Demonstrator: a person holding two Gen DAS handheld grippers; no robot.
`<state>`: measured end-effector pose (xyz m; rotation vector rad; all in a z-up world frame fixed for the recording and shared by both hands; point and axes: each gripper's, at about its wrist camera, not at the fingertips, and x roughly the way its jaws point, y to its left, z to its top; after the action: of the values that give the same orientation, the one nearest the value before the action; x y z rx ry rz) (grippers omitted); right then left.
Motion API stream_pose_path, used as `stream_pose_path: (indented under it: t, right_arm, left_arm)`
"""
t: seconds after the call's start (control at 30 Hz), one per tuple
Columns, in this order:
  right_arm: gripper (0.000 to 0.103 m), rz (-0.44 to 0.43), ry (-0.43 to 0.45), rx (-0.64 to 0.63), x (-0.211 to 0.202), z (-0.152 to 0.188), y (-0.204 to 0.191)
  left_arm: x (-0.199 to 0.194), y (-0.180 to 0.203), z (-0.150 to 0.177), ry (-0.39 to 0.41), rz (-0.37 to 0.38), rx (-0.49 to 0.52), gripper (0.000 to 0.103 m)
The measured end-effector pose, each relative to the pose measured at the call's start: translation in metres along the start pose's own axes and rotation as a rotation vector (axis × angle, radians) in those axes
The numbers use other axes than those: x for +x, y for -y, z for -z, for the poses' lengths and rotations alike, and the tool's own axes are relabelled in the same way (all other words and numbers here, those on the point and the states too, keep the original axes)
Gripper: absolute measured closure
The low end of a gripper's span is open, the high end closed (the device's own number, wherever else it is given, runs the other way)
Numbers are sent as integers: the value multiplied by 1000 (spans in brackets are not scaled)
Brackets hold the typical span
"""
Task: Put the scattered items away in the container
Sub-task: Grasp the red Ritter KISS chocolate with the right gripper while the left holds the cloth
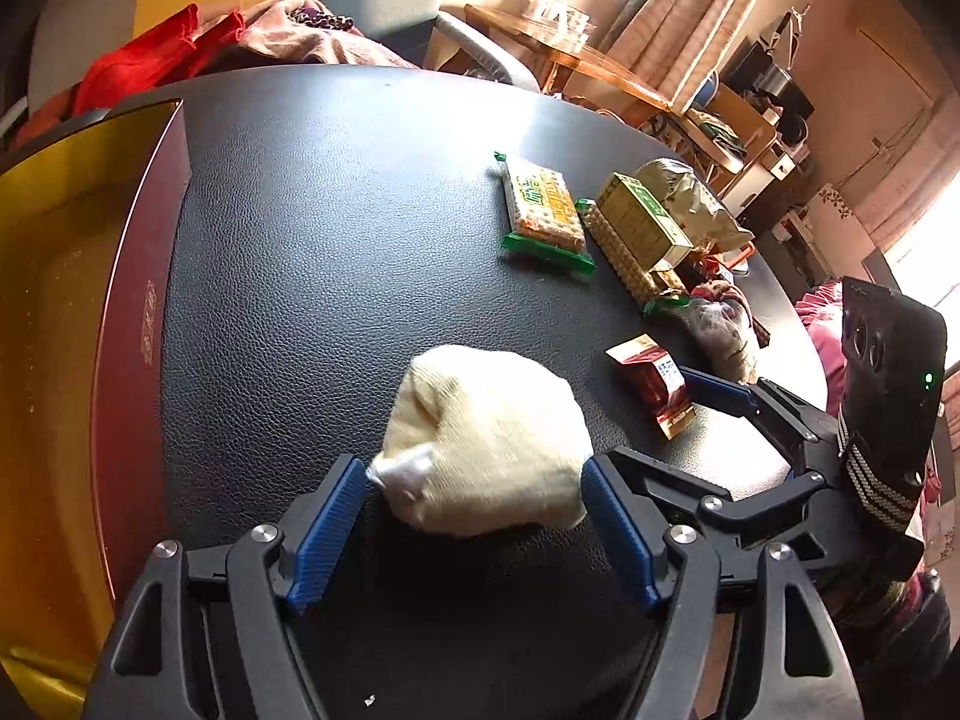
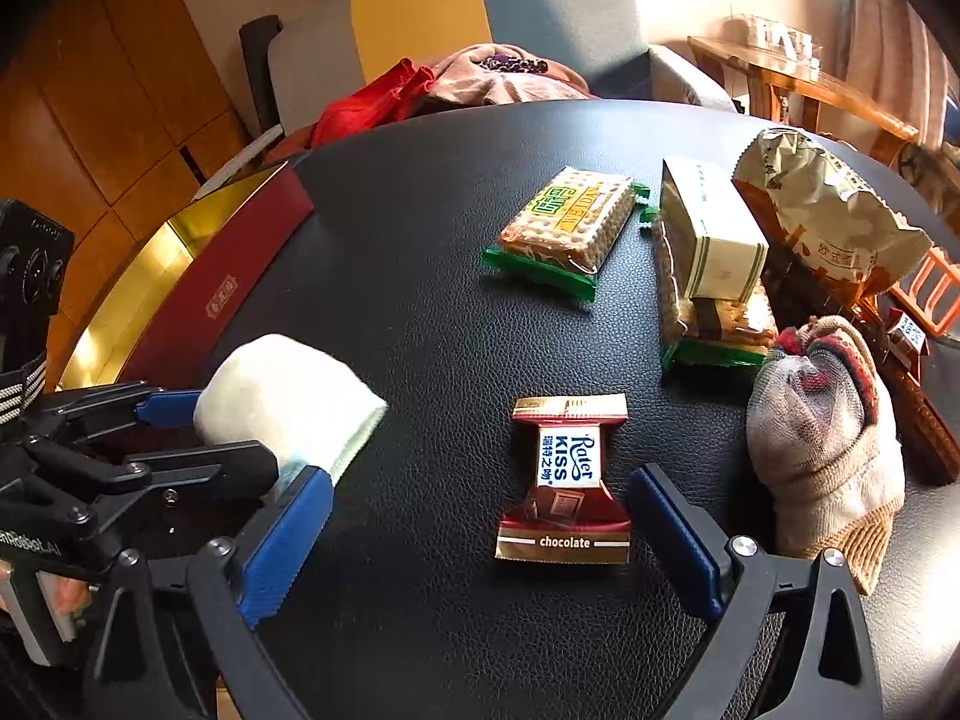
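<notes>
Left tongs point(image 1: 474, 474) stand spread on either side of a cream rolled sock point(image 1: 489, 441) on the black desk point(image 1: 336, 228), blue pads just beside its flanks and not visibly pressing. Right tongs point(image 2: 480, 516) gape equally wide around a wrapped chocolate point(image 2: 564, 480) lying flat, clear of both pads. The sock bundle looks soft and light; it should squash under a squeeze and is best taken across its thick middle. The chocolate, in glossy foil, looks light and slippery; the firm centre block seems a safer hold than the flared wrapper ends. Both tools tilt steeply down toward the desk, side by side, the left one near the red, gold-lined container point(image 1: 138, 276) at the desk's left edge. Beyond lie a green-edged cracker pack point(image 2: 564, 228), a second cracker pack under a small box point(image 2: 714, 240), a crumpled snack bag point(image 2: 828, 210) and a grey knitted sock bundle point(image 2: 822, 438), all still outside the container.
</notes>
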<state>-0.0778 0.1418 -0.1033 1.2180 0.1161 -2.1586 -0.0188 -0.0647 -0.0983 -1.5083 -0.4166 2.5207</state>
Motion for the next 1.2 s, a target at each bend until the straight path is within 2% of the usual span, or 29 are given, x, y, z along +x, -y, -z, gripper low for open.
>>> stream_pose_path:
  t: [0.07,0.13,0.2,0.3,0.53,0.6,0.7,0.87,1.03,1.2]
  right_arm:
    - [2,-19,-9,-14,0,0,1]
    - [6,-7,-23,-38,1,-2,-5]
    - [22,30,-30,-55,-4,-2,-2]
    - [40,70,-24,-52,-2,-4,-2]
    - [49,97,-9,-31,7,-11,-1]
    - [59,110,-1,-18,6,-10,0]
    - [67,108,5,14,5,-9,3]
    - [69,161,15,4,0,3,-6]
    - [69,159,44,58,-4,12,-5]
    - [69,140,54,102,-4,14,0]
  left_arm:
    - [-1,4,0,12,-5,15,27]
    - [-2,8,1,25,-17,32,27]
    - [-2,9,0,31,-21,38,27]
    - [-3,9,-2,34,-22,37,28]
    - [5,9,-9,16,-25,33,28]
    - [8,9,-10,7,-16,30,28]
    - [13,8,-10,-10,-2,17,28]
    - [18,11,-8,-16,-2,12,28]
    - [21,13,-8,-27,-11,-13,24]
    - [25,22,-8,-37,-50,21,23]
